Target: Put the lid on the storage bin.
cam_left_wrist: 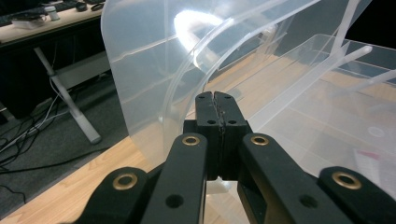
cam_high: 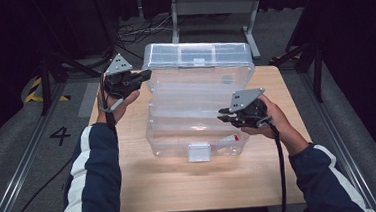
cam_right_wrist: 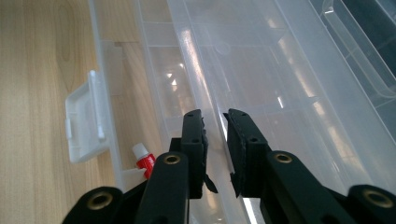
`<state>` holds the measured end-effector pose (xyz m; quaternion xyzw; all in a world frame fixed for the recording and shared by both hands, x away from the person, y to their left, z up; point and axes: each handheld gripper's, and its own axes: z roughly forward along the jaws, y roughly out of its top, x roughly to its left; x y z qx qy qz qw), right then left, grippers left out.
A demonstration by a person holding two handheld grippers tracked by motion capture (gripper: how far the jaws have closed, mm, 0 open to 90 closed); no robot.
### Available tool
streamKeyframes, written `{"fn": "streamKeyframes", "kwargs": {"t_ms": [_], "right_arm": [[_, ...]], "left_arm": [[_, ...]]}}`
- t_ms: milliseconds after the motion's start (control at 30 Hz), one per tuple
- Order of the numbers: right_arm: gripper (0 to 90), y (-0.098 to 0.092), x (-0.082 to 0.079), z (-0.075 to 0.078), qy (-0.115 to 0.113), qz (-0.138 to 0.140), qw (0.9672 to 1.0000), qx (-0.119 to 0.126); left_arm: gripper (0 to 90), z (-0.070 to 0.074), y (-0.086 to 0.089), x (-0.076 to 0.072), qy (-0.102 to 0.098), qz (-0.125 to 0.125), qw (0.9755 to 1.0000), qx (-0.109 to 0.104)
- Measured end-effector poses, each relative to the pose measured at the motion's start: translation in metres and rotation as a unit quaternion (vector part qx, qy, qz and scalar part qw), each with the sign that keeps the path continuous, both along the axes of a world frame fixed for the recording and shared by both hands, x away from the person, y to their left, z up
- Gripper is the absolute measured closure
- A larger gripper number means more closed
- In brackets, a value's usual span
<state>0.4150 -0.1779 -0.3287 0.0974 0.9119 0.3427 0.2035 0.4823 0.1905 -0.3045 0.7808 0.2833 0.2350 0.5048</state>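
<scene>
One clear plastic box, one red-capped tube, two tongs.

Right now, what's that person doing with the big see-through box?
A person at a wooden table is working on a large clear plastic storage box with a hand-held gripper in each hand. The left gripper, jaws shut, is at the left edge of the box's raised clear lid. The right gripper is at the box's right side, with its jaws slightly apart over a clear rim. A small red and white object lies inside, near the white front latch.
</scene>
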Motion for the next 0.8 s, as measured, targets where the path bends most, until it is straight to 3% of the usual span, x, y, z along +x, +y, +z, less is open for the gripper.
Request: {"fn": "streamKeyframes", "kwargs": {"t_ms": [233,433,600,733,800], "right_arm": [[74.8,-0.012,-0.003,-0.001,0.003,-0.005,0.9998,0.020],[72.7,-0.034,-0.013,0.002,-0.001,-0.018,0.9984,0.054],[71.9,-0.044,-0.016,0.001,-0.001,-0.026,0.9976,0.065],[70.9,-0.052,-0.020,0.001,-0.001,-0.030,0.9965,0.078],[70.2,-0.055,-0.021,0.001,-0.008,-0.040,0.9965,0.073]], "left_arm": [[90.0,-0.003,0.000,-0.004,-0.002,-0.004,1.0000,0.001],[90.0,-0.004,0.001,-0.010,-0.004,-0.005,1.0000,-0.001],[90.0,-0.007,0.002,-0.015,-0.002,-0.012,0.9999,-0.011],[90.0,-0.007,-0.001,-0.019,-0.007,-0.012,0.9999,-0.007],[90.0,-0.006,-0.002,-0.020,-0.007,-0.013,0.9999,-0.003]]}}
